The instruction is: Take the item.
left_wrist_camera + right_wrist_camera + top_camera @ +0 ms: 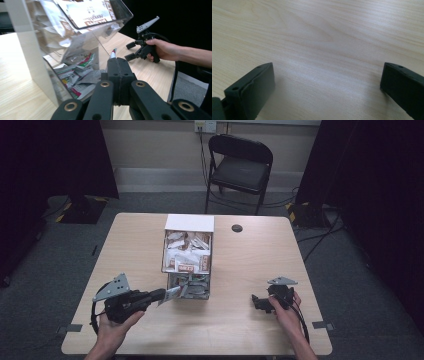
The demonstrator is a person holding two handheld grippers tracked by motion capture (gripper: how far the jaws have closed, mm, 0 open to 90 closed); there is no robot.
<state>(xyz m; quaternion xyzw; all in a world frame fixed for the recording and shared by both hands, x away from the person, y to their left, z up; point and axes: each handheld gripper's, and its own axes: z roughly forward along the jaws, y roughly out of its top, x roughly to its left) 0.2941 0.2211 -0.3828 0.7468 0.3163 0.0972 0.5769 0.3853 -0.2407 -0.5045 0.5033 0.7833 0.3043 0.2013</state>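
A clear box (pixel 187 265) with a white top stands mid-table, holding several sachets on an upper shelf and more in its open lower tray (pixel 75 77). My left gripper (pixel 162 295) sits just left of the tray's front, shut on a thin silvery sachet (pixel 173 293). In the left gripper view the sachet's edge (pixel 113 53) sticks up from between the closed jaws of that gripper (pixel 117 61). My right gripper (pixel 257 302) rests on the table to the right, open. Bare wood lies between its wide-apart jaws (pixel 327 72). It is also seen from the left gripper's side (pixel 128 51).
The wooden table (pixel 250 265) has a small round black hole (pixel 237 228) near its far edge. A black folding chair (pixel 240 165) stands behind the table. Dark curtains hang at both sides of the room.
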